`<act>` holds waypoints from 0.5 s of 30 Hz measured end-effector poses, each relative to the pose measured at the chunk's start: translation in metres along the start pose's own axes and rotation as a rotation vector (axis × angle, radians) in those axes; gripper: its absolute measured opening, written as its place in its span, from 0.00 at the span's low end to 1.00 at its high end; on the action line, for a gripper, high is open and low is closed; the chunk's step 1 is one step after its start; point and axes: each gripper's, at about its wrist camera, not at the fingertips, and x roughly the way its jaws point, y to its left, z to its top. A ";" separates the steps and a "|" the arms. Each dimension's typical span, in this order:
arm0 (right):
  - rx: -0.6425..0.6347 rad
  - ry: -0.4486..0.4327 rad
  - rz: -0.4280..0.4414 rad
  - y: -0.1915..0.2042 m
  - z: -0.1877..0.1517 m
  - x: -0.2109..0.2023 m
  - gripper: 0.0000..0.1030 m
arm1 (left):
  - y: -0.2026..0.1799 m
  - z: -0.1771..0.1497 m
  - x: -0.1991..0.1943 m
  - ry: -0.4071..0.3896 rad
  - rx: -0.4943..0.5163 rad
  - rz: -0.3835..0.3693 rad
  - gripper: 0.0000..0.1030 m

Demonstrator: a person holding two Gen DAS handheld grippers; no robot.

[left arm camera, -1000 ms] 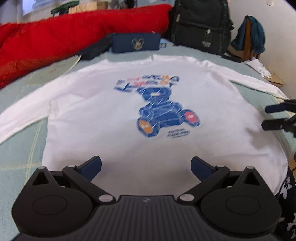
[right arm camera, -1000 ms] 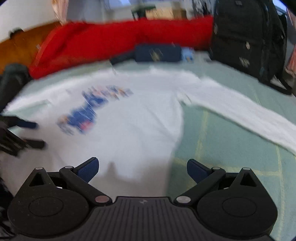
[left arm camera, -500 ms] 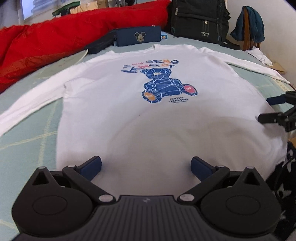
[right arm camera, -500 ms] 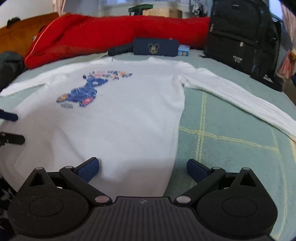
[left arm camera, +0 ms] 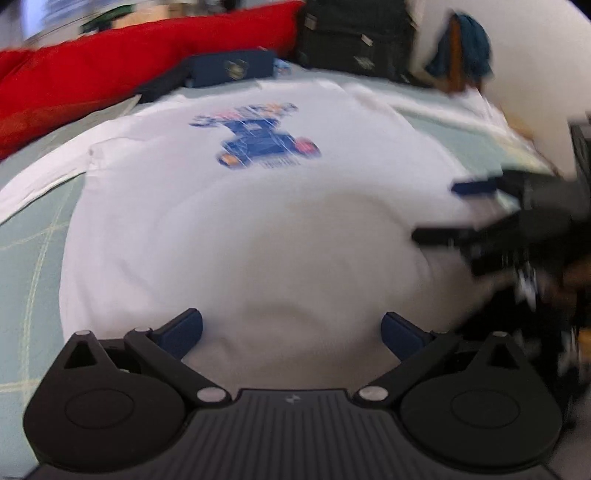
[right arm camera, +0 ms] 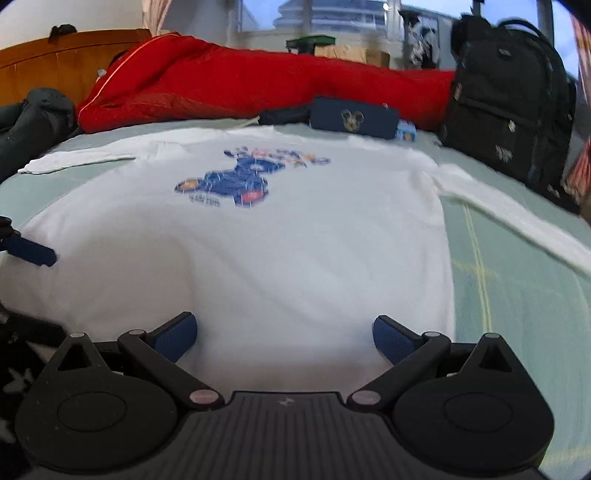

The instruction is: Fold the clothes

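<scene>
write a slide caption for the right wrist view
Open right gripper poised over the hem of a white long-sleeve shirt spread flat on the bed.

**A bedroom at home**

We're in a lived-in bedroom: a bed (right arm camera: 524,295) under a pale green sheet with thin yellow lines fills the view, a wooden headboard (right arm camera: 55,62) at its far left. A red duvet (right arm camera: 258,85) lies bunched along the back, a black backpack (right arm camera: 506,107) stands beside it, and there's a navy pencil case (right arm camera: 352,118) with a mouse-head emblem. A window (right arm camera: 332,18) behind shows buildings outside.
</scene>
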 end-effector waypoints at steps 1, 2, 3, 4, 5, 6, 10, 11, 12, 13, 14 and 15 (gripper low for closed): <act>-0.001 0.006 0.000 0.000 -0.004 -0.004 1.00 | -0.003 -0.001 -0.003 0.012 0.023 0.001 0.99; -0.015 0.018 -0.005 0.002 -0.005 -0.008 1.00 | -0.003 0.001 -0.006 0.021 0.032 -0.005 0.99; -0.017 0.026 -0.010 0.003 -0.003 -0.012 1.00 | 0.000 0.006 -0.010 0.015 0.025 -0.008 0.99; -0.012 0.030 0.000 0.005 0.000 -0.017 1.00 | 0.004 0.012 -0.014 0.004 0.014 -0.009 0.99; -0.006 0.034 0.012 0.007 0.004 -0.021 1.00 | 0.008 0.018 -0.019 -0.022 0.002 0.002 0.99; -0.009 0.015 0.045 0.010 0.008 -0.026 1.00 | 0.012 0.025 -0.025 -0.054 -0.012 0.018 0.99; -0.044 -0.042 0.222 0.034 0.024 -0.031 1.00 | 0.026 0.054 -0.027 -0.110 -0.073 0.056 0.99; -0.055 -0.040 0.252 0.041 0.027 -0.024 1.00 | 0.028 0.060 -0.024 -0.116 -0.085 0.050 0.99; -0.067 -0.037 0.282 0.047 0.030 -0.018 1.00 | 0.030 0.064 -0.018 -0.116 -0.102 0.042 0.99; -0.078 -0.035 0.311 0.054 0.033 -0.011 1.00 | 0.032 0.067 -0.013 -0.109 -0.126 0.043 0.99; -0.076 -0.015 0.329 0.058 0.035 -0.003 1.00 | 0.033 0.067 -0.010 -0.103 -0.143 0.045 0.99; -0.064 0.030 0.354 0.062 0.034 0.008 1.00 | 0.034 0.066 -0.008 -0.100 -0.156 0.045 0.99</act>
